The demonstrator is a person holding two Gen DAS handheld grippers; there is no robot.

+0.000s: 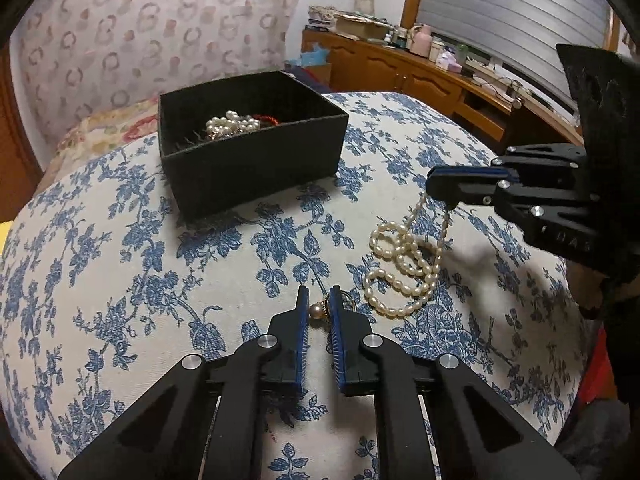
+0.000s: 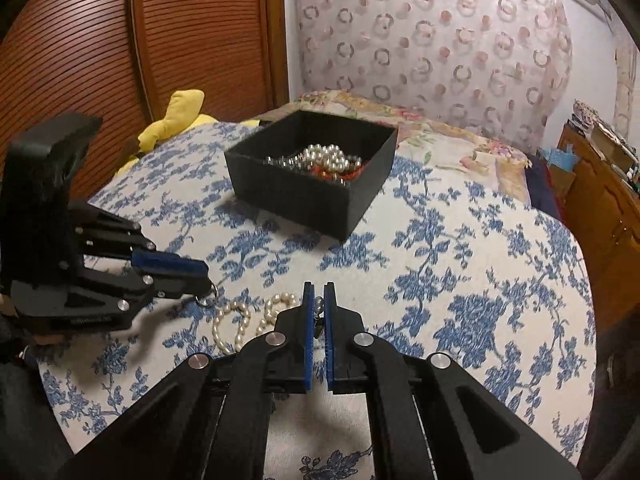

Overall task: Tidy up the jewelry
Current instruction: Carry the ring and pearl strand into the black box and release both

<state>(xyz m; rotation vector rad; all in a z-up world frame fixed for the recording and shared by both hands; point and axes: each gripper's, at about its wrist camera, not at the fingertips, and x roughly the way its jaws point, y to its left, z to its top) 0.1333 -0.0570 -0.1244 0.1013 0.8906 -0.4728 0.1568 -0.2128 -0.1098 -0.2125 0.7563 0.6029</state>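
Cream pearl necklace, black box, blue-flowered white bedspread, blue-padded black fingers

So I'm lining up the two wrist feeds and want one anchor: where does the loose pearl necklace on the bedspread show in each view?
Left wrist view: pearl necklace right of centre, one end lifted by the right gripper, the rest coiled on the bedspread.
Right wrist view: same necklace low, left of centre, partly hidden behind this gripper.
Shared landmark: the black box of jewelry, further back.
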